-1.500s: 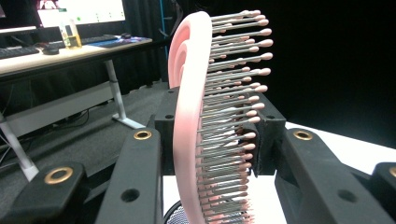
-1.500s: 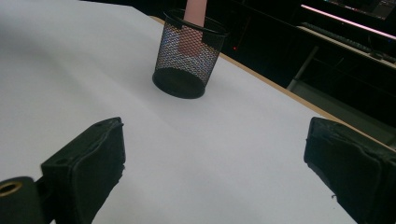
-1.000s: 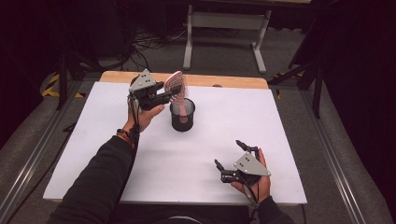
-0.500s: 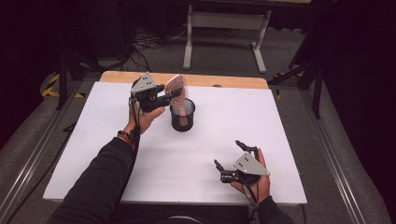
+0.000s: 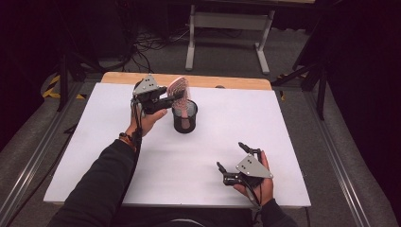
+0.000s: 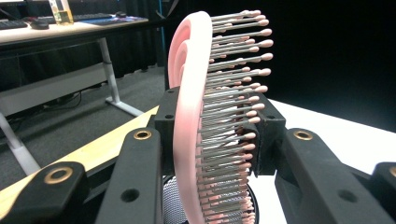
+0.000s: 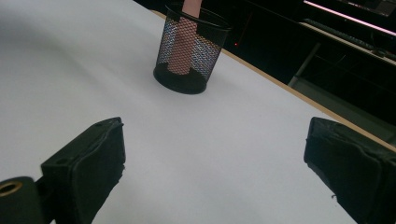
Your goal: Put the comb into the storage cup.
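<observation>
A pink hairbrush (image 5: 179, 89) stands upright with its handle down inside a black mesh cup (image 5: 185, 119) at the table's far middle. My left gripper (image 5: 176, 98) is shut on the brush head from the left, just above the cup's rim. In the left gripper view the jaws clamp the brush (image 6: 191, 93) across its bristles, with the cup (image 6: 169, 205) below. My right gripper (image 5: 229, 155) rests open and empty on the table near the front right edge. The right gripper view has the cup (image 7: 206, 52) ahead of the open gripper (image 7: 215, 154), with the pink handle (image 7: 183, 46) showing through the mesh.
The white table top (image 5: 94, 142) has a wooden strip (image 5: 227, 81) along its far edge. Beyond it stand a desk frame (image 5: 227, 21) and cables on the grey floor. Metal rails (image 5: 340, 161) run along both table sides.
My left gripper has shifted slightly right and down with the brush over the cup. The right gripper has stayed where it was.
</observation>
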Demonstrator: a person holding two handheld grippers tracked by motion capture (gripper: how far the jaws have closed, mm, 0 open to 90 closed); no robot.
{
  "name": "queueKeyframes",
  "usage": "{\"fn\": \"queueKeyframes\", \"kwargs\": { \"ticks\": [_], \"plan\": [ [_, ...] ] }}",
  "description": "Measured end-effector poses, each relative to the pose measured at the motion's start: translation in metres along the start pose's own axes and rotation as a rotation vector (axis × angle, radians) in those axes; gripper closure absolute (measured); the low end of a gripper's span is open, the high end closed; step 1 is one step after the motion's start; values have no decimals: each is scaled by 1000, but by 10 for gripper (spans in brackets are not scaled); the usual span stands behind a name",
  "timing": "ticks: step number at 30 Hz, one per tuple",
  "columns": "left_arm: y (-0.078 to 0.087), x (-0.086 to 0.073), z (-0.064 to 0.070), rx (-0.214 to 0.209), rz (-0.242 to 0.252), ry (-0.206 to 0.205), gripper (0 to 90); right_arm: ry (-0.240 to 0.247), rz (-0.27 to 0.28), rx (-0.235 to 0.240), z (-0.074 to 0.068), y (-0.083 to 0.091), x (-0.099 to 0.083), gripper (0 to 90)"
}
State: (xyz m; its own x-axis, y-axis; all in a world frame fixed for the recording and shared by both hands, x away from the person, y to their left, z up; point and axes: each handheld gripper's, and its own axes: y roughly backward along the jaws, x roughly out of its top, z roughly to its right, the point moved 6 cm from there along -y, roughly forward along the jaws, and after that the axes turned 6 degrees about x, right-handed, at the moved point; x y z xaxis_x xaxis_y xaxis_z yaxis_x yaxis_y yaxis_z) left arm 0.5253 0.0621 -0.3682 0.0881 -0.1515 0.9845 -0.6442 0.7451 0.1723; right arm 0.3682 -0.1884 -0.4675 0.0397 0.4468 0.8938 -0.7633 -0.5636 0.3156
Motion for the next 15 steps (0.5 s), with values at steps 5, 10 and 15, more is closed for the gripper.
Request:
{"fn": "queueKeyframes", "kwargs": {
  "ticks": [5, 10, 15],
  "plan": [
    [-2, -2, 0, 1, -4, 1, 636, 0, 1, 1, 0, 0, 0, 60],
    [-3, -4, 1, -3, -8, 10, 636, -4, 1, 3, 0, 0, 0, 60],
    [-6, -7, 1, -8, -14, 15, 636, -4, 3, 3, 0, 1, 0, 60]
  ]
}}
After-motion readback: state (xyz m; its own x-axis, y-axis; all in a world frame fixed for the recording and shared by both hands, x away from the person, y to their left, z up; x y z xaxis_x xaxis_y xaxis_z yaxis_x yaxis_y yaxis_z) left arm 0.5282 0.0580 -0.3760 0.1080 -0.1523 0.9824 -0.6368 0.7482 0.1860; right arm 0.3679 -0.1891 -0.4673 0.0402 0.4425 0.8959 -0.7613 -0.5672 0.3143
